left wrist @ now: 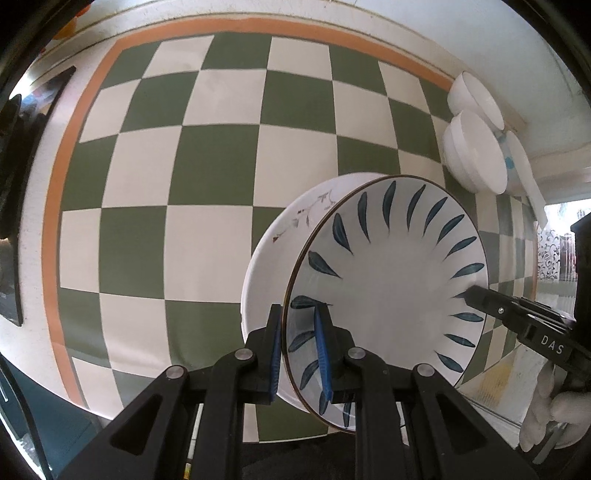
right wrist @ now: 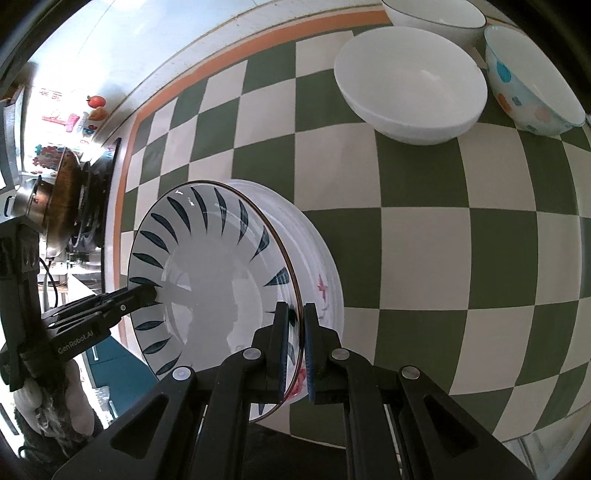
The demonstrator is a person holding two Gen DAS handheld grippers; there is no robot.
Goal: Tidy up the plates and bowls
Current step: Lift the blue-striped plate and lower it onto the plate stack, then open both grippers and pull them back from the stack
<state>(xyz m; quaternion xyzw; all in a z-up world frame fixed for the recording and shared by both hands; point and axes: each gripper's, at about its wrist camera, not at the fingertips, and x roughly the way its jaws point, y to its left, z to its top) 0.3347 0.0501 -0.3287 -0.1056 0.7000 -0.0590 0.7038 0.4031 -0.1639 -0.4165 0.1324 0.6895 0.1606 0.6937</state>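
I hold one white porcelain plate with dark blue leaf strokes round its rim [left wrist: 391, 291] between both hands. My left gripper [left wrist: 300, 354] has its jaws clenched on the plate's near-left rim, one blue pad [left wrist: 322, 350] on the upper face and the other beneath. My right gripper [right wrist: 296, 350] has its jaws clenched on the opposite rim in the same way; in the left wrist view it comes in from the right edge, held by my white-gloved hand [left wrist: 546, 413].

The plate sits tilted just over a stack of white plates with small painted sprigs [left wrist: 291, 229], near the front edge of the desk under a green-and-cream checked cloth with an orange border [left wrist: 207, 173]. Whether the held plate touches the stack I cannot tell.

Farther off on the right stand a plain white bowl [right wrist: 410, 85], a second white bowl with a thin dark rim line [right wrist: 436, 14] behind it, and a pale bowl with blue and orange dots [right wrist: 528, 88] just beside. At far left, off the cloth, a metal pot [right wrist: 40, 206] sits on a stove.
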